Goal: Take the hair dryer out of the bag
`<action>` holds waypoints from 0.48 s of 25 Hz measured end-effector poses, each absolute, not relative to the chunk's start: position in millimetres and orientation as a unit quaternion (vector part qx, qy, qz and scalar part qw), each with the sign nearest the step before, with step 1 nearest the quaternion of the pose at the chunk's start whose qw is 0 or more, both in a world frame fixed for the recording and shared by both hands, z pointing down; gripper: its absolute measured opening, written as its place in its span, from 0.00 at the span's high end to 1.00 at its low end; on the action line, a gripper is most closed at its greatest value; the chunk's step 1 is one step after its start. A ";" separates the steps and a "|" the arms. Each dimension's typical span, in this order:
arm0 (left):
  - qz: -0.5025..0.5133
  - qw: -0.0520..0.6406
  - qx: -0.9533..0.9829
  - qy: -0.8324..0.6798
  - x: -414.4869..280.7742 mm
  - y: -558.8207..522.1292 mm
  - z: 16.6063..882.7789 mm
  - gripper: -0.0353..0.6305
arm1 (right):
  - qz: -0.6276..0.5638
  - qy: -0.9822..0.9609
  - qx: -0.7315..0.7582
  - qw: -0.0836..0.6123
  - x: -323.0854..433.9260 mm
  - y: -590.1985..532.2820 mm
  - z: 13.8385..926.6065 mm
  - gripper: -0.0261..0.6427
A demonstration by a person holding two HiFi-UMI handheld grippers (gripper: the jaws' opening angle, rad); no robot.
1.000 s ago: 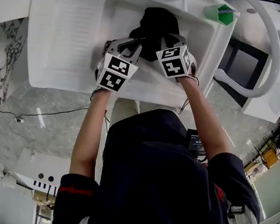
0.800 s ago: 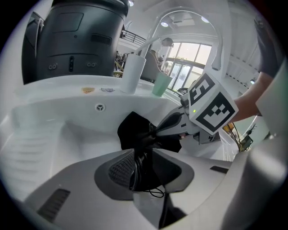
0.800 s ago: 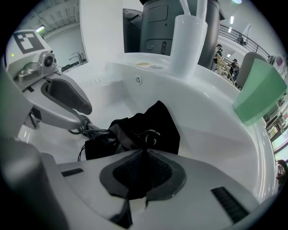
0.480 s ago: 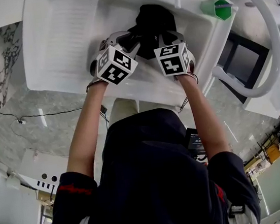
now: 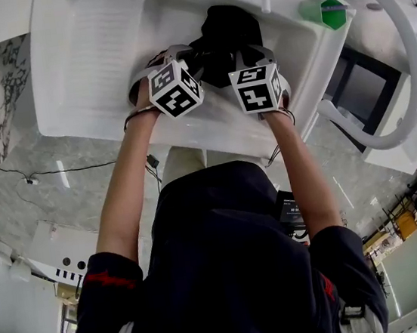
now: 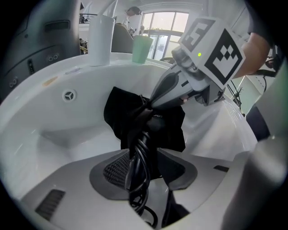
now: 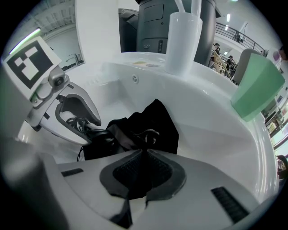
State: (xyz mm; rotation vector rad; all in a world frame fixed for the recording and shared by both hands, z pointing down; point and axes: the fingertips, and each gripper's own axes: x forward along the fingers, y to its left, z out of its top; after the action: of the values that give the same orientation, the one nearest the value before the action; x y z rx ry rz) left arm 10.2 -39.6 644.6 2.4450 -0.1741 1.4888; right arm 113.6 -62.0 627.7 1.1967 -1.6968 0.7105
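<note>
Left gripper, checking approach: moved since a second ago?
Yes: left gripper went up the picture, past the sink rim toward the bag; jaws just opening around the cord.

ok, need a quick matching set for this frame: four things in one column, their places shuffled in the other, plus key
1 bag
2 cord
3 green cup
4 white cup

A on the sink rim, in front of the grey machine
B on the sink rim, far right corner
C in the sink, pinched by the right fingers
D between the left fingers

Pairs: 1-C, 2-D, 3-B, 4-A.

The left gripper fingers have just been opening, with the cord between them.
</note>
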 end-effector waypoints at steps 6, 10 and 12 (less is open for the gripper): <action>0.534 0.139 0.833 -0.043 8.1 -39.4 661.8 0.68 | 0.288 -0.686 0.488 0.456 113.1 -62.6 626.6 0.89; 0.544 0.134 0.828 -0.037 8.0 -38.3 665.4 0.67 | 0.287 -0.686 0.490 0.456 113.8 -62.8 627.1 0.89; 0.557 0.119 0.821 -0.034 7.5 -37.2 669.2 0.67 | 0.287 -0.685 0.491 0.455 114.0 -62.9 626.9 0.89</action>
State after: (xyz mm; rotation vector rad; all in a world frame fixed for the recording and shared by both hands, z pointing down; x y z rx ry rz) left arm 7.5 -37.2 669.2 2.4015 -0.0983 1.6276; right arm 114.0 -62.9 626.9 1.2122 -1.6895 0.7072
